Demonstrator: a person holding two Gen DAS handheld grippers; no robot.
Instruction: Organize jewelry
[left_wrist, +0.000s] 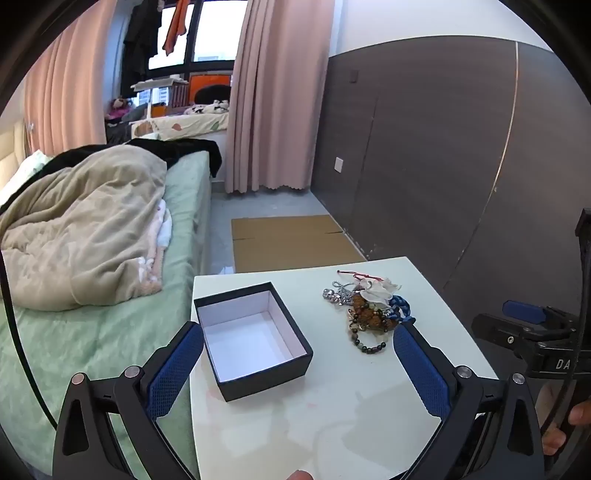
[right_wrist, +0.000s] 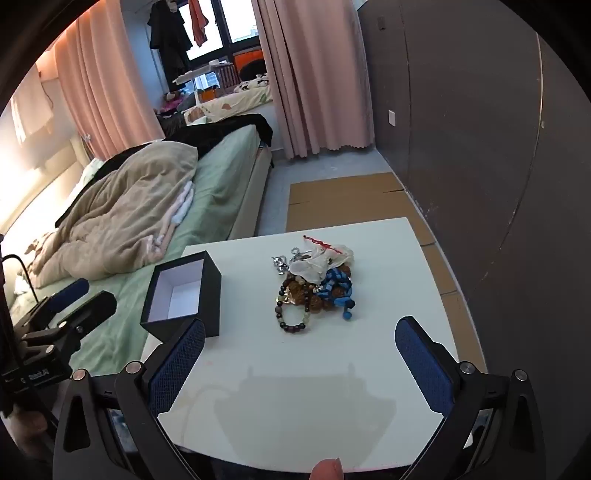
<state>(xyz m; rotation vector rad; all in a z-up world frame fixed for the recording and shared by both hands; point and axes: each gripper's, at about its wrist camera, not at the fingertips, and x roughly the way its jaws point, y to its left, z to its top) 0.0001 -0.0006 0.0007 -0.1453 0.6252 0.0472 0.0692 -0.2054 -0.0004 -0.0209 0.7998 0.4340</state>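
Right wrist view shows the right gripper (right_wrist: 300, 363) spread wide with nothing between its blue pads, hanging over the near edge of the white table (right_wrist: 388, 332) and angled down at the jewelry pile (right_wrist: 314, 284). That tangle sits toward the far right of the tabletop, clear of the edges: a beaded bracelet (right_wrist: 291, 317) lies nearest, a blue braided cord (right_wrist: 338, 290) beside it, silver chain and a pale pouch behind. The open black box (right_wrist: 184, 291), white-lined and empty, stands at the table's left edge, close by the bed, well apart from the pile. In the left wrist view the left gripper (left_wrist: 298, 363) is likewise spread and holding nothing, poised near the box. The step in hand looks like a first pick, and the beaded bracelet is probably the sensible choice (it lies loosest, at the pile's near side). Closing across one arc of beads and lifting slowly should keep it from dragging its neighbours along.
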